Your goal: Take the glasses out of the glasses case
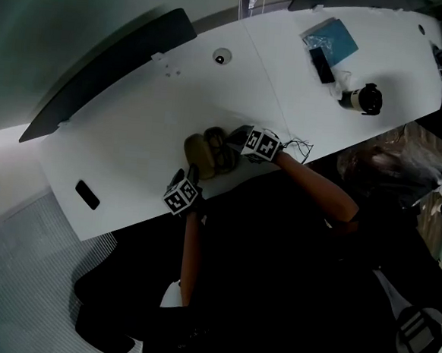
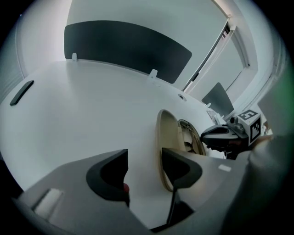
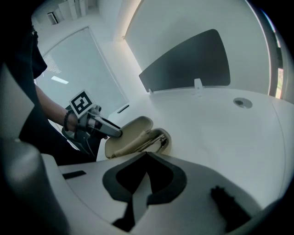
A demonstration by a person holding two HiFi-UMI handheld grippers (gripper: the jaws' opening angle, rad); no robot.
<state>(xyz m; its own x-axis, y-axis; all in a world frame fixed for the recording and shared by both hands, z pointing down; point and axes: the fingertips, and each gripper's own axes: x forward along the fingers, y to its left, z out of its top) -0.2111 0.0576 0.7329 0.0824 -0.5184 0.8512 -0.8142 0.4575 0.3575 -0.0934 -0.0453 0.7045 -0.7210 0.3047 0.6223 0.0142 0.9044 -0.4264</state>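
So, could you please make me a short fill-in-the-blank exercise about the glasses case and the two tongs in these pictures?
1. The glasses case lies on the white table with its lid ____.
2. The glasses lie ____ the case.
3. The left tongs stand ____, with nothing between them.
4. The right tongs are ____.
Missing words: open; inside; open; shut.
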